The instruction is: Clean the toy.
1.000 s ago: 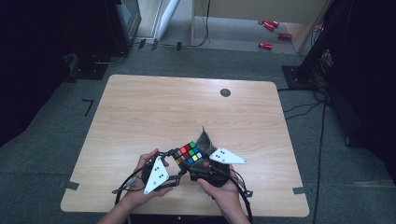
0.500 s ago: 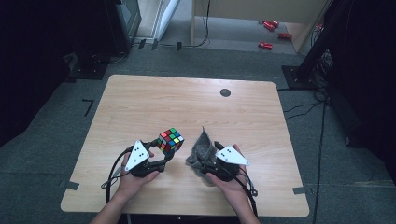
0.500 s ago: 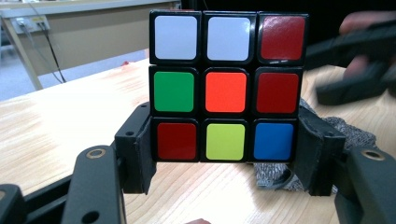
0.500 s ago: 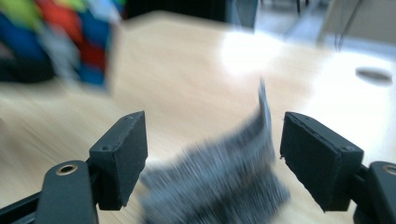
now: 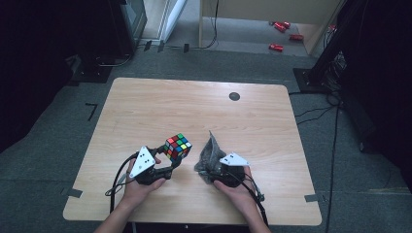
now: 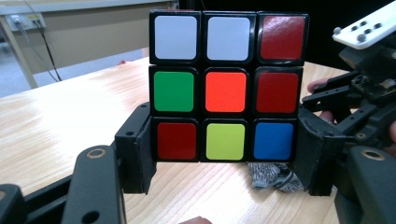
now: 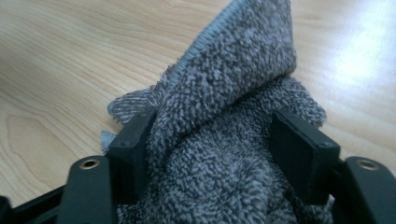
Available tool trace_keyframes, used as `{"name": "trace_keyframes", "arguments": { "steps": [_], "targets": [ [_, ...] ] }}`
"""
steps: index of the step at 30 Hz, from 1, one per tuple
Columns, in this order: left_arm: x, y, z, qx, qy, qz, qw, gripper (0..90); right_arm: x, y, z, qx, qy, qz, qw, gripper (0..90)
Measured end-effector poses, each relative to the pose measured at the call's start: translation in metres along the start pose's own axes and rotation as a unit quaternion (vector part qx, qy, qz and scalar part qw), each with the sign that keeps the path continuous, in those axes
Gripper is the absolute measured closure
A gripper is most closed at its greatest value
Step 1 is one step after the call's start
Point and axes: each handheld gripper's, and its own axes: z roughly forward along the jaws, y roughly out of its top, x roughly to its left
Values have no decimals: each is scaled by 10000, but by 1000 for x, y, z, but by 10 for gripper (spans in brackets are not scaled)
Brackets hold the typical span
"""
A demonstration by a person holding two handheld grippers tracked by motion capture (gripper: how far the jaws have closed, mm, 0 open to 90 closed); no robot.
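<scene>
Item: puzzle cube [image 6: 226, 84], scrambled faces, lifted clear of the tabletop [image 5: 145, 111] near its front edge, clamped at its lower row between the jaws of the left tool [image 5: 171, 162].

Item: grey terry cloth [image 7: 224, 140], bunched, one corner standing up; gripped by the right tool [image 5: 209, 167], just right of the cube, apparently not touching it.

Step in hand: likely wiping the cube, cloth and cube held apart.

Next move calls for: bringing the cloth onto a cube face, grip on the cube kept firm.
</scene>
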Motion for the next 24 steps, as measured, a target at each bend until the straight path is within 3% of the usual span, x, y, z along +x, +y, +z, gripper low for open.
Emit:
{"name": "trace_keyframes", "arguments": {
  "steps": [3,7,11,14,19,21,24],
  "targets": [
    [2,0,0,35,-35,-127,9999,346,-2,0,0,49,38,107,9999,389],
    [4,0,0,73,-109,-268,9996,346,-2,-1,-1,110,90,185,9997,547],
    [4,1,-1,77,-158,-292,9994,346,-2,2,-5,217,238,273,9991,684],
    [4,0,-1,86,-197,-257,9994,346,-2,4,-9,179,296,253,9991,725],
    [2,-1,1,126,-292,-179,9993,346,-2,16,-29,-338,316,294,9985,740],
    [0,-2,2,175,-330,-123,9992,347,-1,23,-42,-708,416,287,9962,740],
    [-5,-2,6,260,-402,12,9989,346,3,35,-63,-1277,560,218,9900,739]
  ]
}}
